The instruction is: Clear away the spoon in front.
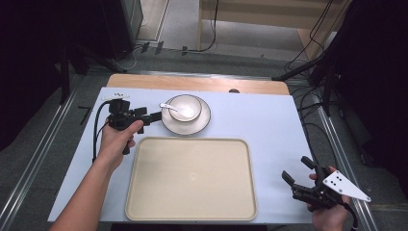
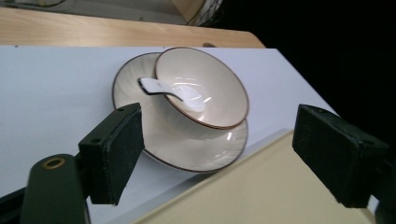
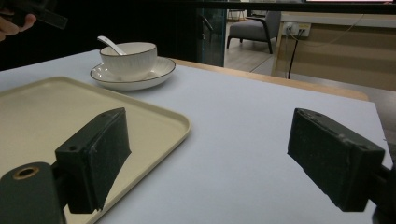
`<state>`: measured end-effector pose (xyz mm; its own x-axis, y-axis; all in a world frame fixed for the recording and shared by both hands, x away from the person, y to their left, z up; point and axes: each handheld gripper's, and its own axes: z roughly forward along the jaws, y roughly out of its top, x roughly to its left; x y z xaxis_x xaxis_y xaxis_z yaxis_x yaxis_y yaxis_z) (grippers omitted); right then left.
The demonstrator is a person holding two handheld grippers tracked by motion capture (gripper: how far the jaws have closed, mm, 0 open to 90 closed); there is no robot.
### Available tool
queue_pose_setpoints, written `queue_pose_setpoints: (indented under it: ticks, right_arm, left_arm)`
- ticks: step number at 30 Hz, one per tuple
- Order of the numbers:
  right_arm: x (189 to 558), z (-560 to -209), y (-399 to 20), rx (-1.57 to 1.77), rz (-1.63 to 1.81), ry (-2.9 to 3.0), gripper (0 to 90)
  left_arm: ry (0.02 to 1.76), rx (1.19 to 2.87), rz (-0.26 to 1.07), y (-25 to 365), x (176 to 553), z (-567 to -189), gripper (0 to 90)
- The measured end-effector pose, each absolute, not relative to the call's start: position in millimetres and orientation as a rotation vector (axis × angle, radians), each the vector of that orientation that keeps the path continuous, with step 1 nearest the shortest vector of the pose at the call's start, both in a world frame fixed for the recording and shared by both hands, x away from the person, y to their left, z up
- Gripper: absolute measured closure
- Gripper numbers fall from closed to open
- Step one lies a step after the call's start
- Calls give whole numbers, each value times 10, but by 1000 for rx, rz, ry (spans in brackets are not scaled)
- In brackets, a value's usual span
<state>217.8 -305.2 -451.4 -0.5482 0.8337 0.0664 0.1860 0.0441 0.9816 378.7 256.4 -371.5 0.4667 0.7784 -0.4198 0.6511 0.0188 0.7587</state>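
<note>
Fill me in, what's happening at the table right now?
A person holds a tool in each hand. The left tool is open and reaching toward the bowl, which sits on a saucer with a spoon in it; nothing is gripped yet. The right tool is open too, hovering near the table's right edge, beside the empty tray.
</note>
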Motion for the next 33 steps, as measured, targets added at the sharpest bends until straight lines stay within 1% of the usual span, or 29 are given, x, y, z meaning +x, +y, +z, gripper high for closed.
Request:
queue_pose_setpoints:
  ticks: [3, 9, 11, 17, 21, 22, 23, 24, 33]
  right_arm:
    - [2177, -4519, -3053, 1027, 1544, 1784, 130]
    - [2175, -4526, -3048, 1023, 1538, 1791, 130]
    - [2174, -4529, -3048, 1025, 1539, 1792, 130]
    - [2178, -4539, -3048, 1025, 1540, 1794, 130]
    - [2182, -4544, -3048, 1025, 1540, 1796, 130]
    - [2182, -4545, -3048, 1026, 1540, 1796, 130]
    - [2182, -4545, -3048, 1026, 1540, 1796, 130]
    - [2182, -4546, -3049, 1025, 1540, 1797, 130]
    - [2188, -4558, -3063, 1026, 1539, 1795, 130]
  left_arm:
    - [1282, 1670, 130, 2579, 3891, -3744, 210]
    - [1361, 1611, 90, 2614, 4054, -3803, 265]
    - [1361, 1598, 45, 2634, 4113, -3826, 321]
    - [1411, 1592, 12, 2637, 4245, -3863, 406]
    - [1454, 1584, -24, 2625, 4335, -3904, 422]
    - [1468, 1564, -46, 2629, 4353, -3923, 452]
    - [1472, 1551, -71, 2637, 4373, -3946, 452]
    - [1476, 1551, -88, 2635, 4389, -3968, 470]
    - [1501, 1504, -175, 2606, 4472, -4075, 574]
